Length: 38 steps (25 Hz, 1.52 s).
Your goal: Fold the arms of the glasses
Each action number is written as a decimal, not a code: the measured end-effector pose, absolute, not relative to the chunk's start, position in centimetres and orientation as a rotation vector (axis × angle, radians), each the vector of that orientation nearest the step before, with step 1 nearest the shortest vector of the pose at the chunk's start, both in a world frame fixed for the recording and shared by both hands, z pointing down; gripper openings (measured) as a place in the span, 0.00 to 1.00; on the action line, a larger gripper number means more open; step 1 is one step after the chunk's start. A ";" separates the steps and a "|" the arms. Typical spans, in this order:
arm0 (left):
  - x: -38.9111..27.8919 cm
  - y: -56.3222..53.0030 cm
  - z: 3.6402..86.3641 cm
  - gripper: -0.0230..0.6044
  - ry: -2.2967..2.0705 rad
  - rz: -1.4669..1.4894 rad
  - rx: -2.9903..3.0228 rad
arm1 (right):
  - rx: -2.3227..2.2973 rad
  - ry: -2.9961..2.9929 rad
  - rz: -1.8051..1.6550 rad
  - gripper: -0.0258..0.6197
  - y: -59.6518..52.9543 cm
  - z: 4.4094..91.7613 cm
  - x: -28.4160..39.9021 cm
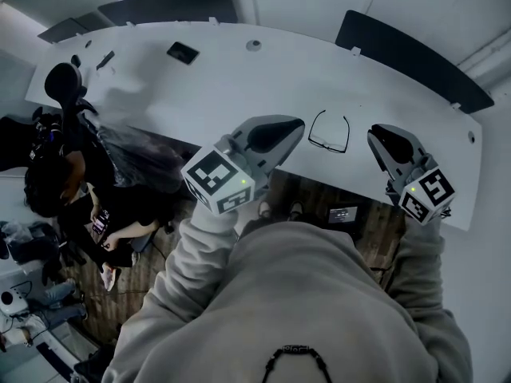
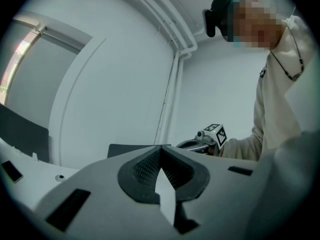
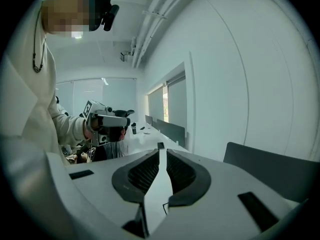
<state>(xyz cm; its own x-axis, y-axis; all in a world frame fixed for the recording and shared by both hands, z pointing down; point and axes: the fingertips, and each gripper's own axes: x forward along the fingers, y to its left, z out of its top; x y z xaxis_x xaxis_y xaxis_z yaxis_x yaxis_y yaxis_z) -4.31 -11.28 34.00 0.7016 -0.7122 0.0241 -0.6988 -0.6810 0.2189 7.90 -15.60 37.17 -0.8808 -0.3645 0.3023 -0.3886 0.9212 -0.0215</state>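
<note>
Head view, with both gripper views: the person stands at the near edge of a long white table (image 1: 239, 78), pale sleeves reaching forward, a gripper in each hand. The left gripper (image 1: 301, 124) is held about level and angled toward the far right; its marker cube (image 1: 217, 179) sits back over the floor, off the table. Its jaws are pressed together at the tips, with nothing between them (image 2: 161, 147). The right gripper (image 1: 373, 135) is tipped slightly downward and angled toward the far left, so the two tools converge. Its jaws leave only a hairline slit — effectively closed, and empty (image 3: 162, 152). The glasses (image 1: 327, 145) lie flat on the table between the two tips, close to the near edge. The front of the frame faces the person, and the arms appear spread toward the far side. The left tip is just beside them; the right tip stands a little apart. Neither touches the frame as far as can be told. Beyond the glasses the tabletop is bare out to the dark panels (image 1: 407, 50) along the far edge. A small dark object (image 1: 182, 52) and a round grommet (image 1: 253, 45) lie well away at far left. A seated person (image 1: 56, 182) occupies the floor space at near left — clear of both hands.
</note>
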 end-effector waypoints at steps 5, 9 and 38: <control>-5.2 -10.9 35.0 0.05 -1.163 -0.094 2.653 | 0.520 -2.777 0.125 0.08 -16.3 38.0 7.0; -5.8 -10.8 35.9 0.05 -1.182 -0.092 2.622 | 0.489 -2.769 0.145 0.08 -16.8 39.0 6.2; -11.3 -10.5 38.8 0.05 -1.328 -0.116 2.478 | 0.183 -2.372 0.203 0.24 -18.4 56.6 4.4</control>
